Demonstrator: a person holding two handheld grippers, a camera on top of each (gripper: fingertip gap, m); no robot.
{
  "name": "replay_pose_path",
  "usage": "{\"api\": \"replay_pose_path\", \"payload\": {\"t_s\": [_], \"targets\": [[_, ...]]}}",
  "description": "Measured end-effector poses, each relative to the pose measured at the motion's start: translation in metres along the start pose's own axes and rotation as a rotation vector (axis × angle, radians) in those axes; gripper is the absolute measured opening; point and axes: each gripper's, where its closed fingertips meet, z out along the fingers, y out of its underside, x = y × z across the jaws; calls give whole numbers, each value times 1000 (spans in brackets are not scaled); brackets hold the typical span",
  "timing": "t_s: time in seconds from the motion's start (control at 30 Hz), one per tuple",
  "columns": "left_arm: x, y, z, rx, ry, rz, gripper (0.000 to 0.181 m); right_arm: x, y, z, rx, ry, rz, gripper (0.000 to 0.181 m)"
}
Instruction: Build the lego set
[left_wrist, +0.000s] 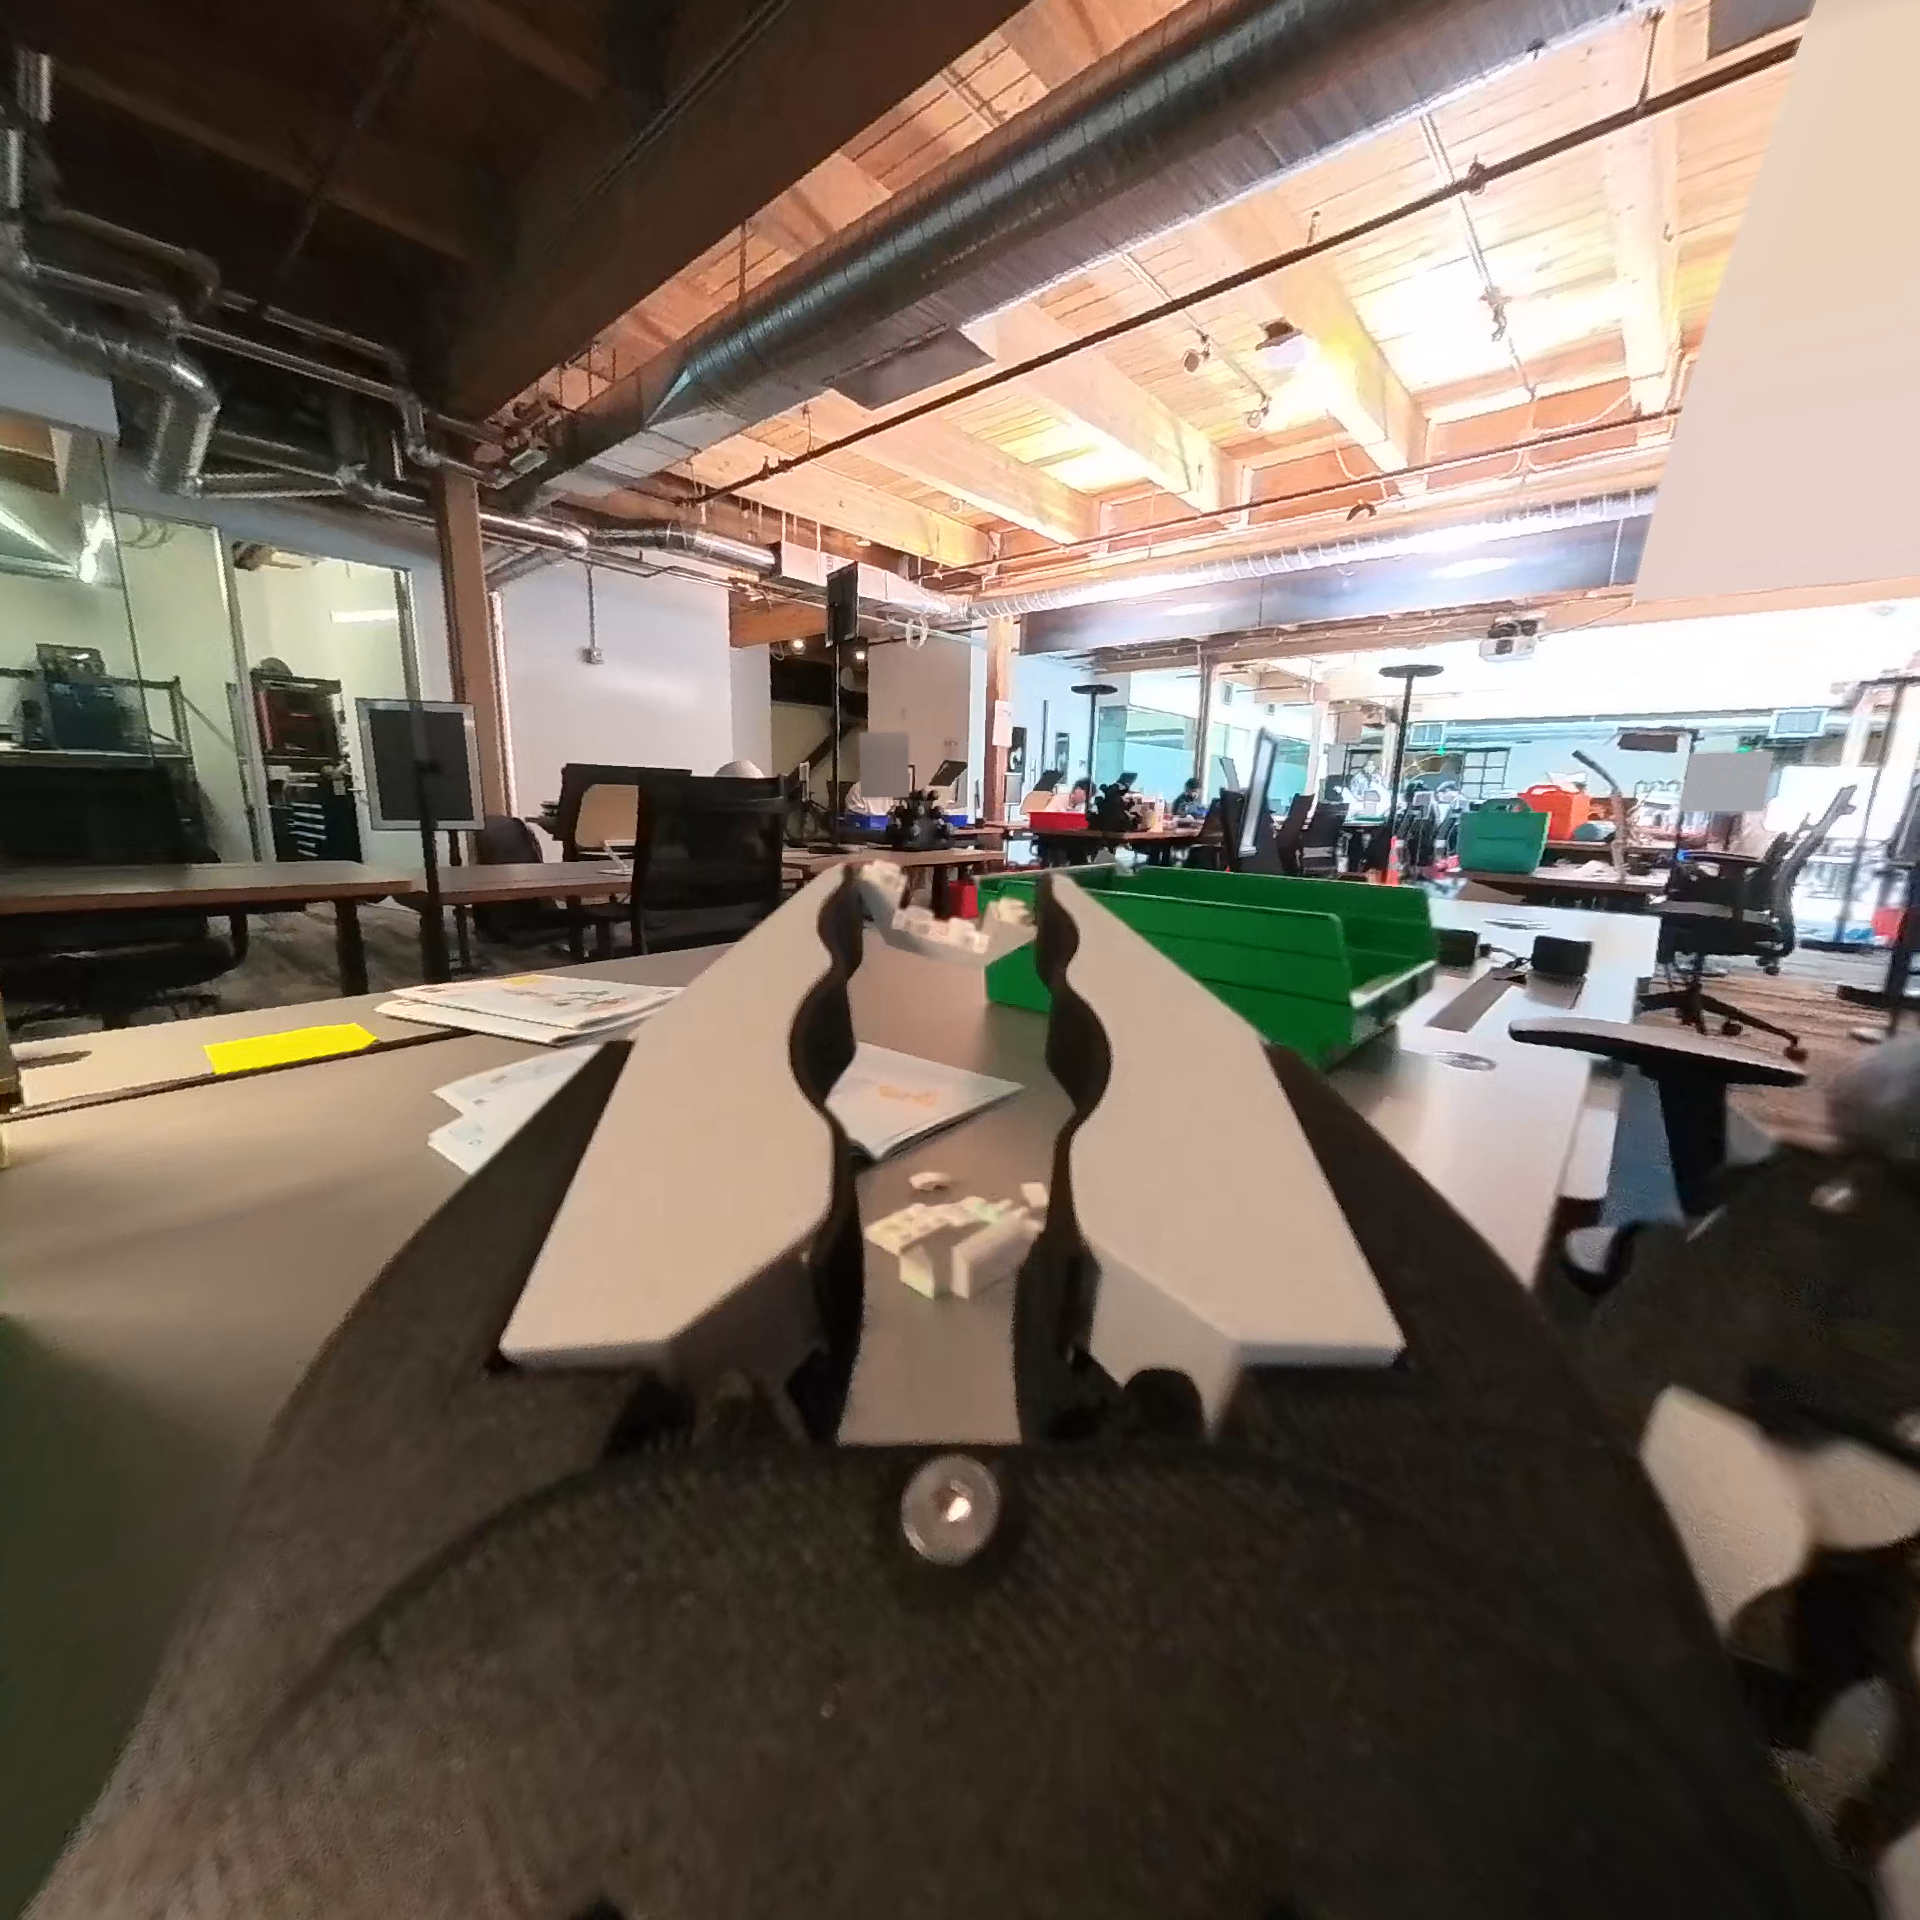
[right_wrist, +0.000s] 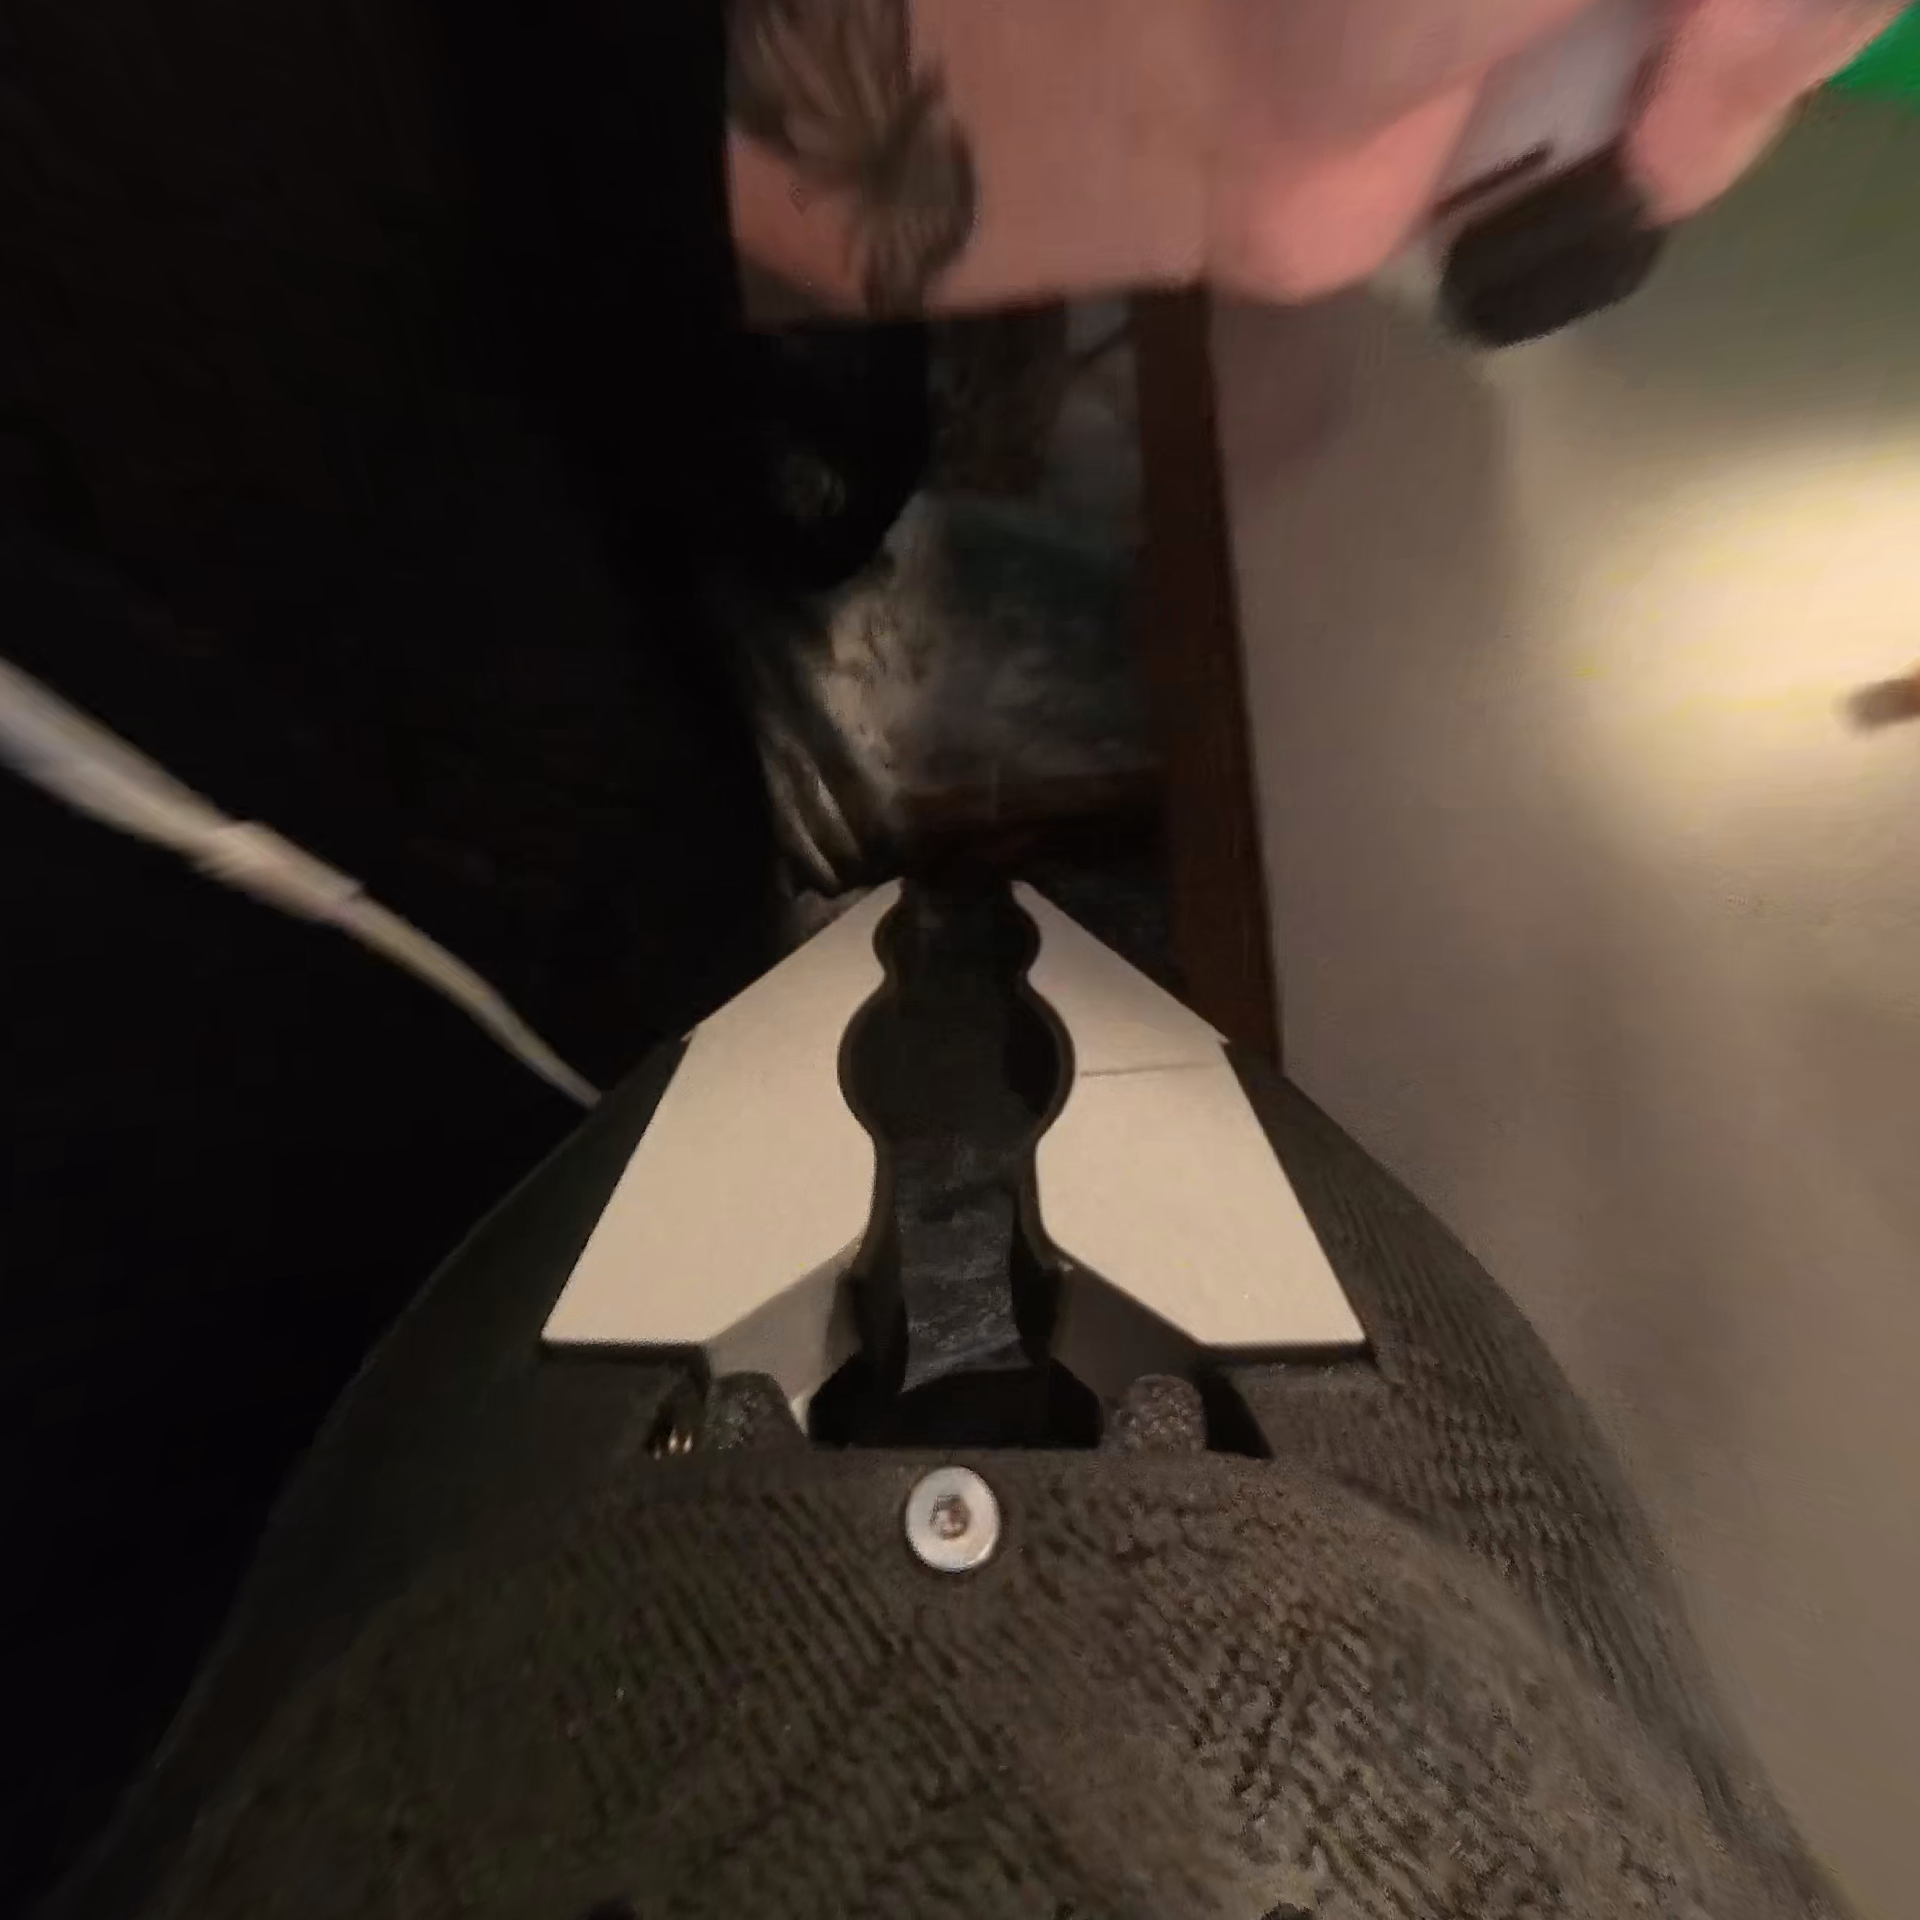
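Left tongs (left_wrist: 951, 883) are seen raised above the desk (left_wrist: 260, 1226), their tips pinching a small white lego build (left_wrist: 935, 930) in front of a green bin (left_wrist: 1247, 956). Loose white bricks (left_wrist: 951, 1242) lie on the desk below, between the fingers as viewed, near a booklet (left_wrist: 914, 1101). For a good join, the build should be kept level and gripped firmly while a brick is pressed on squarely. Right tongs (right_wrist: 954, 888) are nearly clenched with nothing between them, aimed at the dark desk edge; no lego is shown there, only a blurred hand (right_wrist: 1195, 156) above.
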Motion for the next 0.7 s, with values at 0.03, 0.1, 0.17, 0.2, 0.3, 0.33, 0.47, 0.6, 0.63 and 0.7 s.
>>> {"api": "replay_pose_path", "payload": {"t_s": [0.03, 0.1, 0.17, 0.2, 0.3, 0.33, 0.47, 0.6, 0.63, 0.7], "targets": [[6, -4, -6, 6, 5, -5, 32, -1, 5, 13, -50, 5, -23, 15], [14, -11, -20, 10, 0, 15, 32, -3, 13, 37, -131, 16, -63, 19], [19, -22, -35, 17, -18, 52, 32, -5, 17, 59, -175, 30, -103, 21], [21, -29, -42, 21, -24, 69, 32, -6, 21, 70, -208, 30, -122, 23], [25, -49, -60, 25, -46, 130, 32, 2, 31, 95, -267, 83, -169, 27], [26, -55, -65, 26, -54, 151, 31, 2, 31, 102, -264, 79, -163, 27], [29, -75, -82, 30, -56, 204, 31, -2, 49, 123, -329, -13, -29, 35], [23, -87, -97, 38, -75, 226, 31, 2, 57, 131, -390, 6, -68, 37], [21, -90, -101, 42, -80, 222, 31, 3, 59, 132, -406, 1, -66, 37], [15, -94, -107, 51, -89, 204, 32, 5, 63, 133, -441, -15, -45, 37]]}}
